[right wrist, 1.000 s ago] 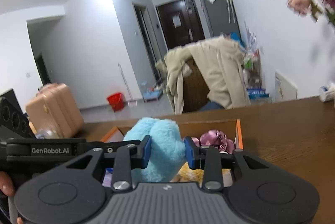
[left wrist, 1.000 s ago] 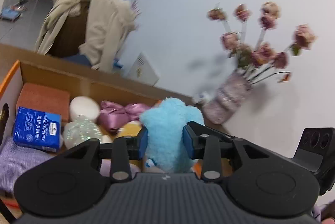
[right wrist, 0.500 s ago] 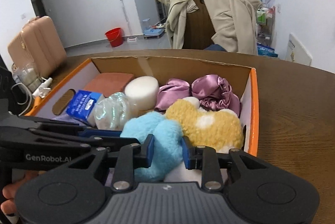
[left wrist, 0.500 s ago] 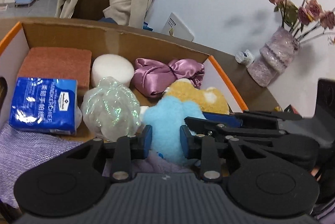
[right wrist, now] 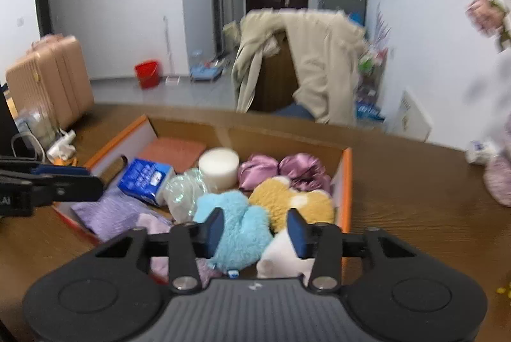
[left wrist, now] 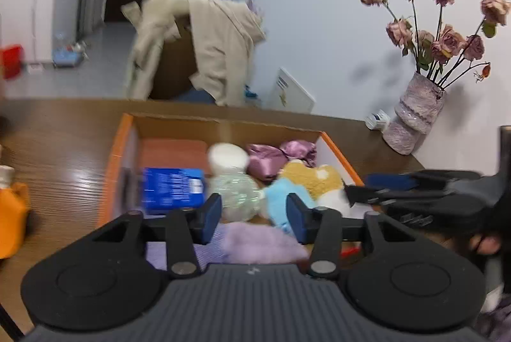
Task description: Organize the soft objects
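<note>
Both my left gripper (left wrist: 254,214) and right gripper (right wrist: 255,231) are opening, empty; the blue plush (right wrist: 238,227) could snag a pad and lift from the box (right wrist: 346,182).

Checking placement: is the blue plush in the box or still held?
In the box: blue plush lies beside the yellow plush, both claws opening, off it.

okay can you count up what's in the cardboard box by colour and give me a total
Blue: 2, plush toy and tissue pack
Purple or mauve: 3, satin scrunchie, knit cloth, fuzzy lilac piece
White: 2, round sponge, white plush
Yellow: 1, plush
Terracotta: 1, block
Iridescent: 1, mesh ball
Total: 10
</note>
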Tool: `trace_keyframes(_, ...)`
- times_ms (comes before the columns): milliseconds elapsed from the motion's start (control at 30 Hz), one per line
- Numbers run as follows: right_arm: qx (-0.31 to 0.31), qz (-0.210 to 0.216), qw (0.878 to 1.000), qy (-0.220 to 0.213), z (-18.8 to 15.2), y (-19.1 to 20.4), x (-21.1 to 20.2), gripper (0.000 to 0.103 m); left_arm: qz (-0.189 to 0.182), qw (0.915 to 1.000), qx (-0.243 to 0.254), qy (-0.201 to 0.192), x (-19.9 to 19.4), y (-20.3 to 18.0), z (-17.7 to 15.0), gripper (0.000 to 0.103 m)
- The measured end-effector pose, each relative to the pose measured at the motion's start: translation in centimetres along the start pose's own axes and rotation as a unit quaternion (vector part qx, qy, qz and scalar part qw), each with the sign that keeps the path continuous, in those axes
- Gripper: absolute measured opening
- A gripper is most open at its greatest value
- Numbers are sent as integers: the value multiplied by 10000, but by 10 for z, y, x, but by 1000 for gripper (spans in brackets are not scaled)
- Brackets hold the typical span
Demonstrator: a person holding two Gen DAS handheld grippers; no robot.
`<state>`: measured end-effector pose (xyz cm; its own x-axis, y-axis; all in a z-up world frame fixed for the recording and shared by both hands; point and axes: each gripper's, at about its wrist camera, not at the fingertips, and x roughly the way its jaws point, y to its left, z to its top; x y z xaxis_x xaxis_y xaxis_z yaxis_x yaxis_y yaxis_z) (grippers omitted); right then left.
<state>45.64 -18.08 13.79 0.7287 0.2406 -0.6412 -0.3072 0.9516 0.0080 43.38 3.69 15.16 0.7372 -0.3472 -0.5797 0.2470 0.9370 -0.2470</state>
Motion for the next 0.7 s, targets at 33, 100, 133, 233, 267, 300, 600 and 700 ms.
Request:
trace_keyframes(33,42,-35,10000,-82,-3,0,-15,49,77,9999,33,-68,-14,1,-4,52)
trace_keyframes(100,121,-79,9998,-169,-10,1,-39,51,204,9997,101,-119,-38,3,-11,54)
trace_keyframes(133,111,-110,9997,-204,-15,3,-52,52,290,9993,173,-170,-48,3,-15,58)
trace_keyframes(233,105,-256,9989,-371,-31,8,-85,57,589,9970,370,-325,-73,1,-30,66)
trace_keyframes(267,141,-274,9985,-442,-38,11,-95,61,614,9969,366,-337,-80,2,-37,67)
trace_keyframes(300,163,-287,9982,-494,-44,12,-102,62,611,9970,334,-344,-86,3,-43,67)
trace_keyframes(600,396,-405,9815,-1827,-124,38,-169,91,1228,9814,607,-1342,-134,-19,-117,96)
trace_keyframes(700,271,-329,9762,-2125,-144,46,-179,95,1107,9768,844,-1627,-142,-29,-135,99)
